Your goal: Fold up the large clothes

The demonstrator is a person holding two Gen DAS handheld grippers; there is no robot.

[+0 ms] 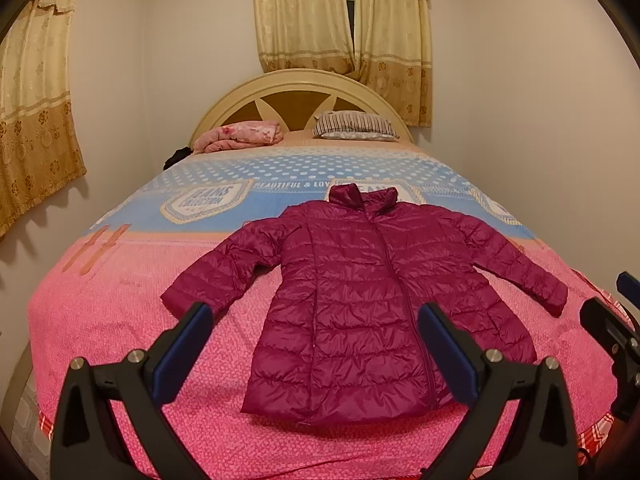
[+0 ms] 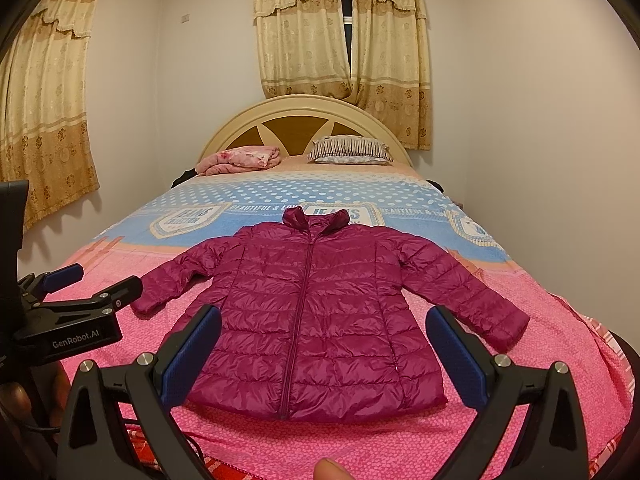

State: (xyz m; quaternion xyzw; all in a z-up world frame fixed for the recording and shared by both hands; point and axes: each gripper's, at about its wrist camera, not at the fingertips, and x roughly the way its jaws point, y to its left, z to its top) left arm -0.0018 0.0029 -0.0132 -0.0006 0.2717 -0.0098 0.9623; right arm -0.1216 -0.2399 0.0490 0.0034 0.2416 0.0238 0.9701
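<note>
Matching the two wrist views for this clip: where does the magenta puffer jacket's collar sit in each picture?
Left wrist: the collar sits right of centre, above the middle, on the blue band of the bedspread.
Right wrist: the collar sits at centre, about mid-height.
Shared landmark: the striped pillow by the arched headboard.

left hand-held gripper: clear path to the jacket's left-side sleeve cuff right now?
Probably yes. The left hand-held gripper is open above the bedspread, and the sleeve cuff lies flat just ahead of its left finger with nothing on or across it.
</note>
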